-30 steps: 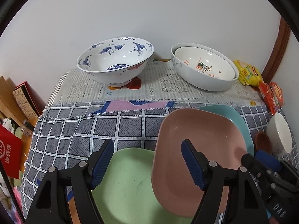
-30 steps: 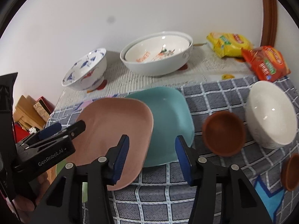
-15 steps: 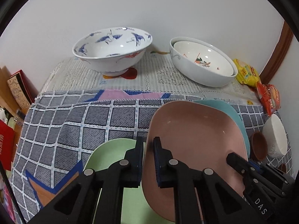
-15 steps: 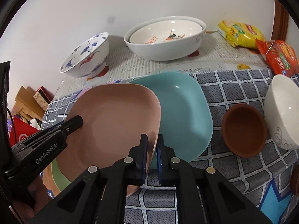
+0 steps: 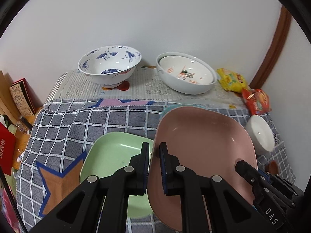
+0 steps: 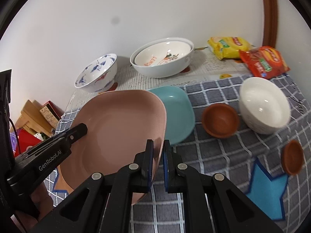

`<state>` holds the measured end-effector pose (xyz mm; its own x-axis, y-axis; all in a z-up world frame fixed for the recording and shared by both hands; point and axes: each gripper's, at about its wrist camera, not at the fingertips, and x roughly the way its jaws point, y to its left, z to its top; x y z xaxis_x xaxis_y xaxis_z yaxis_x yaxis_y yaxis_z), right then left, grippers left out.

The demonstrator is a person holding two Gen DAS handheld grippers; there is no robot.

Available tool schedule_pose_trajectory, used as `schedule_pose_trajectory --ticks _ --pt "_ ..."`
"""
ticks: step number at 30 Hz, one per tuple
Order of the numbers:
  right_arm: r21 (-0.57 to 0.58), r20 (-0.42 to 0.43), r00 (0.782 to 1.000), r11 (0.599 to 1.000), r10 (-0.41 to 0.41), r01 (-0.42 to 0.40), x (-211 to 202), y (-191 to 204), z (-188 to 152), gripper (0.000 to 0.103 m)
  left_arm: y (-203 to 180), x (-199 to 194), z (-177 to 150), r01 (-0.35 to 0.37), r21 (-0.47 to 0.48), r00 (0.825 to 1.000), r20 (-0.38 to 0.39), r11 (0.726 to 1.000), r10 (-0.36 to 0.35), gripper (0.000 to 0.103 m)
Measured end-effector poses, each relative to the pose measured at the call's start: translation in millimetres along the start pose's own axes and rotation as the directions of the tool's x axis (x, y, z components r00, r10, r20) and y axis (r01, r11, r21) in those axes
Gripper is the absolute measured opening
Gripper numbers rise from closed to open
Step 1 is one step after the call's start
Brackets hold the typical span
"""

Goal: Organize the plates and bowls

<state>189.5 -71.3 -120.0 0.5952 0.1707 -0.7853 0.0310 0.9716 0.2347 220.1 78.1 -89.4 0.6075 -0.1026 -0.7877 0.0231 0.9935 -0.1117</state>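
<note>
I am holding the left hand-held gripper (image 5: 154, 167) clamped on the left rim of the pink, rounded-square plastic plate (image 5: 204, 145), its blue-padded jaws pinching the edge between them. I am also holding the right hand-held gripper (image 6: 157, 164) clamped on the opposite rim of the same plate (image 6: 120, 128), so the plate is hanging tilted between the two, lifted off the grey checked cloth (image 6: 213, 155) that is covering the table.

Just to the left of the pink plate, in the left wrist view, a light green rounded-square plate (image 5: 114, 159) is lying flat on the cloth. Behind the pink plate, a teal rounded-square plate (image 6: 175, 112) is resting on the cloth, its near edge hidden by the pink one. To the right of it I am seeing a small brown round dish (image 6: 220, 120), and beside that a plain white ceramic bowl (image 6: 264, 104) standing on the cloth. A second small brown dish (image 6: 293, 157) is sitting nearer, at the right edge.

Farther back, on a pale printed paper (image 5: 145, 85), a blue-and-white bowl painted with cranes (image 5: 109, 66) is standing upright, and to its right two nested white bowls with an orange motif (image 5: 186, 73). A yellow snack packet (image 6: 227, 46) and a red snack packet (image 6: 262, 62) are lying at the far right, against the white wall (image 5: 155, 19).
</note>
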Motion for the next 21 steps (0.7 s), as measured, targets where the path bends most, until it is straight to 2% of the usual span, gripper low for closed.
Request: schedule_pose_trajectory --ticks 11,21 --pt "0.064 0.068 0.997 0.998 -0.031 0.027 -60.5 -15.9 -22.9 0.009 -26.1 -42.5 -16.3 0.041 0.051 0.998 0.04 0.998 -0.043 0.011" --pt "0.091 0.097 0.995 0.996 -0.034 0.025 -85.3 -21.7 -32.6 0.009 -37.3 -61.8 -25.7 0.042 0.078 0.998 0.052 0.996 -0.046 0.011"
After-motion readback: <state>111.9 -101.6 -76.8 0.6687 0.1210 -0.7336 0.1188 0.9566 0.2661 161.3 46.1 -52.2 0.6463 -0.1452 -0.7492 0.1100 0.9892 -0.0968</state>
